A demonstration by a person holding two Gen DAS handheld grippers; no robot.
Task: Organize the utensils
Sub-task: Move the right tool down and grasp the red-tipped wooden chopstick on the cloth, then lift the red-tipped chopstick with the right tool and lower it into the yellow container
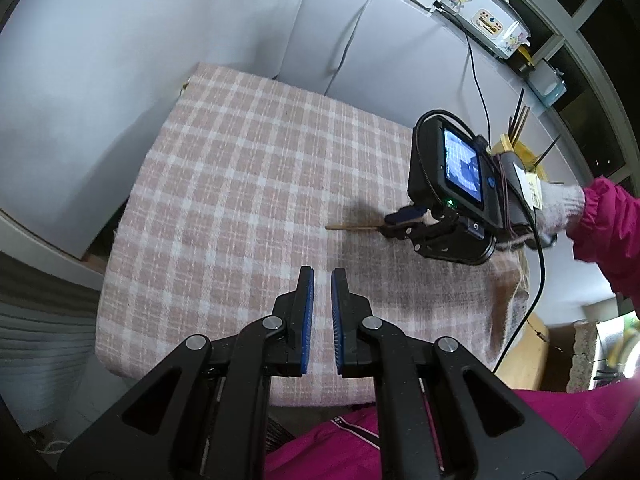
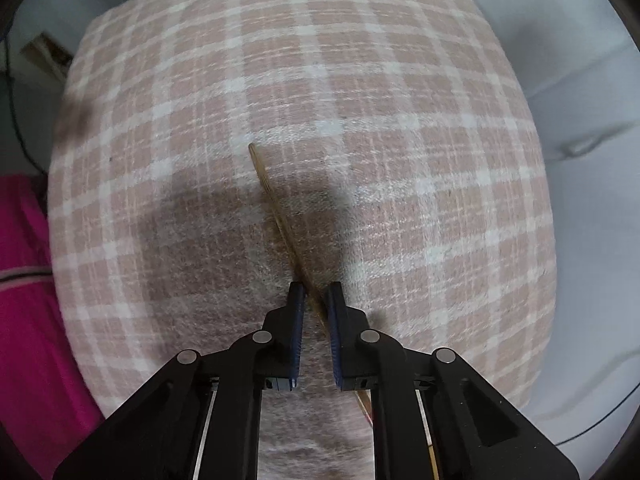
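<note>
Starting on the left: my left tool [image 1: 322, 276] hangs over the near edge of the worktop [image 1: 248, 184] with its checked pink cloth. Its blue pads are drawn together with nothing between them, so that side is idle for now.

Move out towards one o'clock from it and there's the piece I'm after, a single wooden chopstick [image 1: 352, 227] lying flat on the cloth. One end points back towards nine o'clock and the other end is under my right tool [image 1: 394, 222].

From the right wrist, looking straight down, the stick runs from eleven o'clock out on the cloth down to five o'clock. It passes between the two pads and slips under the right-hand finger. The jaws stand narrow and astride it, tips down at the cloth, but I still see a sliver of fabric beside the stick, so I judge they aren't biting yet.

So this is the pick-up step, and the stick isn't lifted yet. Next I need to close squarely on a thin stick that lies at a slant across the jaws, then lift it without it swivelling.

Further right, at about two o'clock past my gloved right hand [image 1: 560, 204], a yellow holder [image 1: 505, 145] stands with dark sticks upright in it. That's my likely drop-off.
</note>
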